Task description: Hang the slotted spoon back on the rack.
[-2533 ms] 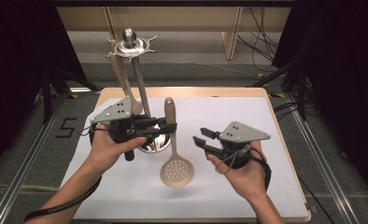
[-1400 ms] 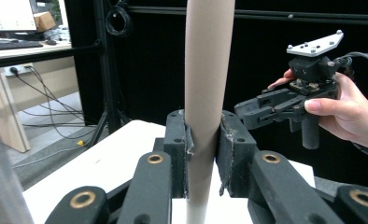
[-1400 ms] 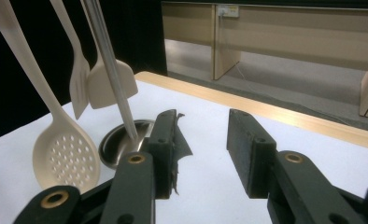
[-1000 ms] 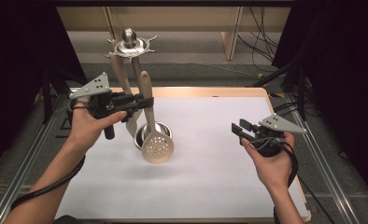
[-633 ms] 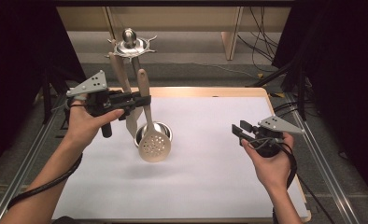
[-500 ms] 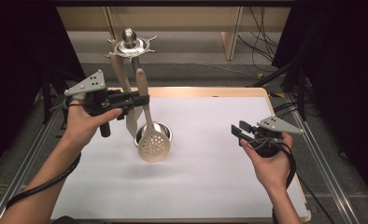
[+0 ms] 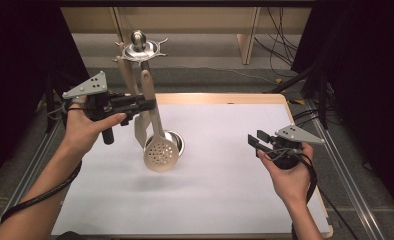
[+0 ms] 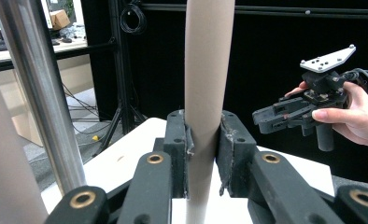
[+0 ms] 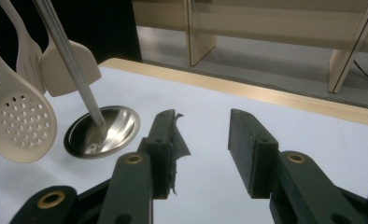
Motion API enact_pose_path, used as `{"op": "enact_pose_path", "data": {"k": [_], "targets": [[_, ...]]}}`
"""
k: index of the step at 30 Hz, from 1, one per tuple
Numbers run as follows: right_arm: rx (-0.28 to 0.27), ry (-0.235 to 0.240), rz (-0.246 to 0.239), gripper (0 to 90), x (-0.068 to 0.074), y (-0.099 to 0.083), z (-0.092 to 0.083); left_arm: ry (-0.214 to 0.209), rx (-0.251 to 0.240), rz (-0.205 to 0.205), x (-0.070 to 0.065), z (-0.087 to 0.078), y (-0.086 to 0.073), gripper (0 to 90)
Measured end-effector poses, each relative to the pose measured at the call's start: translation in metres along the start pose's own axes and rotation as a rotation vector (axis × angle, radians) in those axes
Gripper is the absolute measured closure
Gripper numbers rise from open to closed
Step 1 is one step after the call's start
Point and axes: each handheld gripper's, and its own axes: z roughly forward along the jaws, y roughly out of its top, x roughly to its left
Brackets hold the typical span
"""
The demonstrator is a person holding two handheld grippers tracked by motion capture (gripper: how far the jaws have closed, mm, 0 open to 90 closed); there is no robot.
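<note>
White paper covers the table [image 7: 225, 200], with dark curtains around. At far left stands a steel utensil rack [image 7: 144, 75], a spatula [image 9: 65, 70] hanging there. Beside it the slotted spoon [image 7: 160, 152] hangs upright over the rack's base, the left gripper [image 7: 147, 104] clenched on its handle. It looks light, stiff and smooth; mid-handle suits. The right gripper [image 7: 254, 144], near right, has been opening, empty.
</note>
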Motion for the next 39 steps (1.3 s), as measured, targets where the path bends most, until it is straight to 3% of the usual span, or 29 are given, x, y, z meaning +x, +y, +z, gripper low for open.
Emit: {"op": "enact_pose_path", "data": {"k": [5,7,10,16,18,24,26,27,28,39], "targets": [[-0.002,-0.012,-0.019,62.2,-0.002,-0.001,0.001,-0.001,-0.002,0.004,0.001,-0.001,0.003,74.9],[0.010,-0.005,0.025,62.1,0.001,-0.001,0.001,-0.004,-0.004,0.004,0.002,-0.002,0.004,74.9],[0.007,-0.007,0.003,62.0,0.001,-0.001,0.002,-0.007,-0.005,0.000,0.003,-0.003,0.005,74.9],[0.013,-0.012,0.009,61.9,0.002,-0.002,0.001,-0.005,-0.004,-0.002,0.007,-0.005,0.006,74.8],[0.004,-0.002,-0.014,61.9,0.000,-0.002,0.003,-0.006,-0.003,-0.006,0.009,-0.005,0.007,74.9],[0.004,0.015,-0.001,61.9,0.002,-0.002,0.004,-0.015,-0.002,-0.010,0.012,-0.005,0.009,74.8],[-0.001,-0.002,-0.029,61.9,0.001,-0.003,0.004,-0.016,-0.002,-0.011,0.013,-0.005,0.010,74.9],[-0.013,-0.005,-0.026,61.9,0.001,-0.003,0.005,-0.017,-0.002,-0.011,0.014,-0.005,0.010,74.9],[0.013,0.008,0.019,61.9,0.004,-0.003,0.004,-0.018,0.000,-0.015,0.015,-0.005,0.010,74.9],[0.019,0.007,-0.018,61.9,0.003,-0.003,0.005,-0.027,0.001,-0.024,0.019,-0.006,0.009,74.8]]}}
